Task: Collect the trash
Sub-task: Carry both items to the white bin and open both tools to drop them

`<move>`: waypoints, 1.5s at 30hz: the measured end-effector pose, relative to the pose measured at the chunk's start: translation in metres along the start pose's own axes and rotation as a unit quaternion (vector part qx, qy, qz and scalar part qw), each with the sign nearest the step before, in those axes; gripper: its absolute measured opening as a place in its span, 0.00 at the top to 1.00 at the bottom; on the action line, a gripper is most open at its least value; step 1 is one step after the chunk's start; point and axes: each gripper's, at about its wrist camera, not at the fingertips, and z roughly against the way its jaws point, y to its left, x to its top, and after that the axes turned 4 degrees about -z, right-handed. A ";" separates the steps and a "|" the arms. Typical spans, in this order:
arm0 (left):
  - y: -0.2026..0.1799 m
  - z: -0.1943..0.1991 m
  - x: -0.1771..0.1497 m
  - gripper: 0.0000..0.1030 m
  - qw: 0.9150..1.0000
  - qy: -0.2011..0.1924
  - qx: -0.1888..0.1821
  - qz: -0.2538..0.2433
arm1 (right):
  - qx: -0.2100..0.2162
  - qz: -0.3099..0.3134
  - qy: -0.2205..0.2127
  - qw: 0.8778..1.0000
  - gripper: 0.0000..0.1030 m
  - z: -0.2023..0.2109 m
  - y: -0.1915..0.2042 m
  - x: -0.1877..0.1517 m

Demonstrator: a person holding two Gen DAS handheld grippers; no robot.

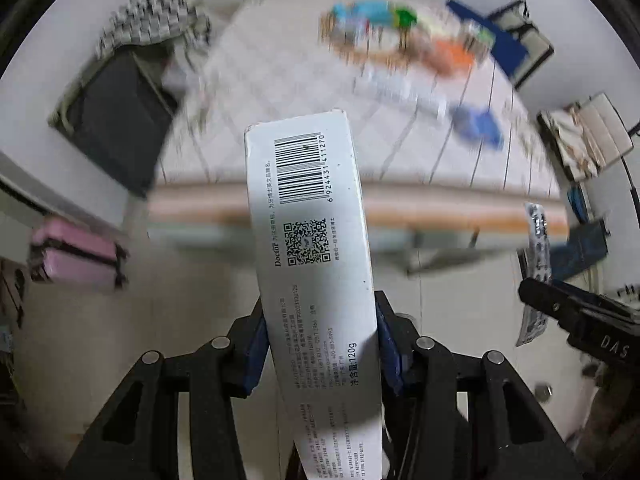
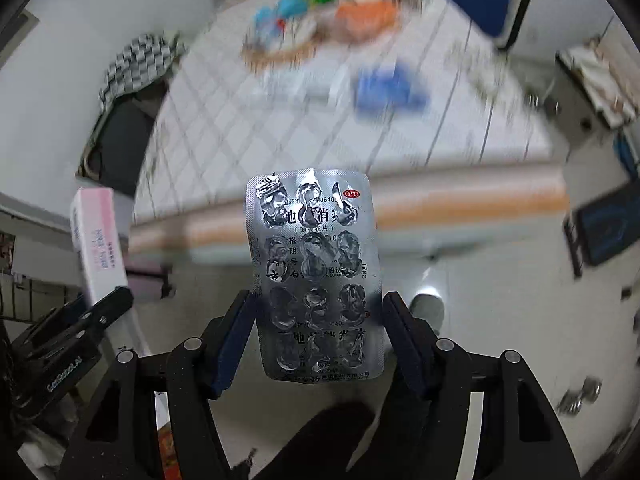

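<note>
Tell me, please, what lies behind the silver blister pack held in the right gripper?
Behind the blister pack show the blurred table edge and pale floor; whatever sits directly behind the pack is covered.

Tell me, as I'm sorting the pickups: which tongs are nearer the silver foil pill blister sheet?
Right. The right tongs hold the silver foil pill blister sheet between their pads. The left tongs, clamped on a white cardboard toothpaste box, stand beside it, apart.
</note>
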 end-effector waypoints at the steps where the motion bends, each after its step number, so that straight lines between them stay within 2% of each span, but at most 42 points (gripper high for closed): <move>1: 0.000 -0.010 -0.009 0.58 1.000 0.012 -0.004 0.000 | -0.002 -0.003 0.012 1.000 0.35 -0.013 0.001 -0.017; 5: 0.011 -0.082 -0.051 0.58 0.995 0.085 -0.049 0.016 | -0.010 -0.019 0.070 0.997 0.35 -0.077 -0.011 -0.068; 9: 0.020 -0.197 -0.077 0.58 0.983 0.152 -0.093 0.047 | -0.020 -0.041 0.107 0.993 0.35 -0.155 -0.038 -0.103; 11: 0.021 -0.257 -0.084 0.57 0.976 0.182 -0.110 0.056 | -0.020 -0.061 0.126 0.990 0.35 -0.207 -0.060 -0.118; 16: 0.016 -0.382 -0.093 0.57 0.966 0.219 -0.126 0.060 | -0.012 -0.086 0.150 0.985 0.35 -0.315 -0.098 -0.135; 18: 0.015 -0.422 -0.094 0.54 0.963 0.229 -0.131 0.058 | -0.003 -0.095 0.158 0.983 0.35 -0.357 -0.111 -0.141; 21: 0.019 -0.461 -0.097 0.53 0.958 0.239 -0.142 0.075 | 0.001 -0.090 0.172 0.981 0.35 -0.414 -0.123 -0.147; 23: 0.023 -0.472 -0.100 0.37 0.958 0.235 -0.142 0.081 | 0.004 -0.089 0.184 0.979 0.35 -0.447 -0.128 -0.152; 24: 0.026 -0.475 -0.102 0.18 0.960 0.233 -0.135 0.080 | 0.007 -0.088 0.189 0.978 0.35 -0.459 -0.132 -0.150; 25: 0.029 -0.474 -0.105 0.06 0.961 0.230 -0.131 0.081 | 0.009 -0.086 0.193 0.977 0.34 -0.470 -0.130 -0.147; 28: 0.042 -0.463 -0.113 0.05 0.964 0.217 -0.116 0.097 | 0.025 -0.084 0.200 0.976 0.34 -0.494 -0.131 -0.144; 29: 0.045 -0.458 -0.116 0.05 0.966 0.210 -0.108 0.101 | 0.029 -0.083 0.202 0.975 0.30 -0.501 -0.133 -0.142; 30: 0.048 -0.451 -0.119 0.05 0.970 0.201 -0.094 0.102 | 0.032 -0.083 0.203 0.975 0.24 -0.507 -0.131 -0.140; 31: 0.050 -0.448 -0.120 0.05 0.973 0.189 -0.080 0.101 | 0.034 -0.081 0.202 0.975 0.12 -0.507 -0.129 -0.139; 32: 0.052 -0.439 -0.121 0.05 0.979 0.170 -0.057 0.097 | 0.036 -0.077 0.199 0.976 0.03 -0.505 -0.130 -0.139; 34: 0.056 -0.420 -0.124 0.05 0.984 0.150 -0.028 0.088 | 0.027 -0.064 0.192 0.979 0.01 -0.502 -0.125 -0.137; 38: 0.046 -0.394 -0.127 0.05 0.989 0.129 0.013 0.072 | -0.027 -0.013 0.172 0.985 0.01 -0.492 -0.112 -0.133; 45: 0.024 -0.357 -0.129 0.05 0.990 0.122 0.034 0.060 | -0.098 0.031 0.135 0.985 0.01 -0.453 -0.102 -0.129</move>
